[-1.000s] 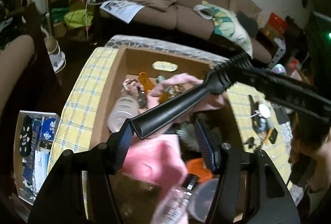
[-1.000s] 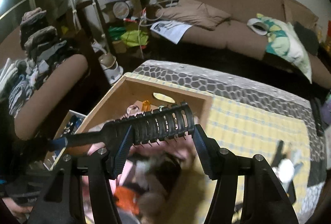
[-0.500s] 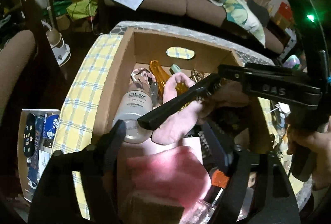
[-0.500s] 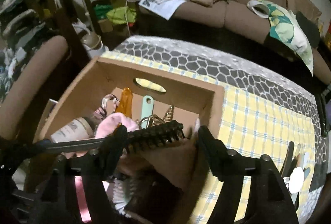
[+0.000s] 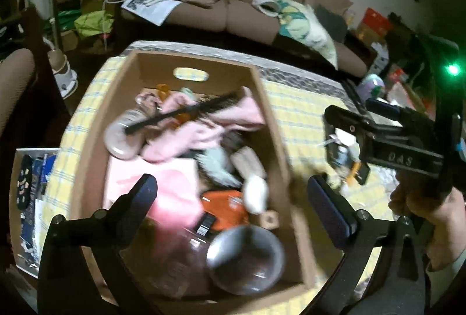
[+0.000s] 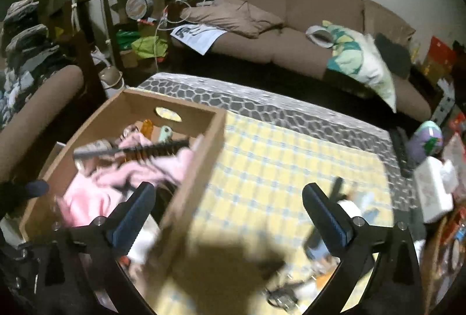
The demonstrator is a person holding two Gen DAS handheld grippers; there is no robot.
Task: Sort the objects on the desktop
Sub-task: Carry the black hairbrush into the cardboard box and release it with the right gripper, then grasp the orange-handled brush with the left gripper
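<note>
A black hairbrush (image 5: 183, 113) lies on a pink cloth (image 5: 186, 134) inside an open cardboard box (image 5: 272, 123); it also shows in the right wrist view (image 6: 131, 151). The box holds bottles, an orange item (image 5: 224, 205) and a round clear lid (image 5: 244, 259). My left gripper (image 5: 233, 208) is open and empty above the box's near half. My right gripper (image 6: 227, 213) is open and empty, over the box's right wall (image 6: 195, 184) and the yellow checked tablecloth (image 6: 276, 163). It shows from the side in the left wrist view (image 5: 387, 140).
Small items lie on the cloth to the right of the box (image 6: 346, 204). A white tissue box (image 6: 434, 189) stands at the far right. A brown sofa (image 6: 291, 24) is behind the table. A white bin (image 5: 26, 198) sits on the floor left.
Both grippers let go of the hairbrush, which now lies in the box. Both have opened wide and drawn back; the right one has swung right toward the tablecloth.
</note>
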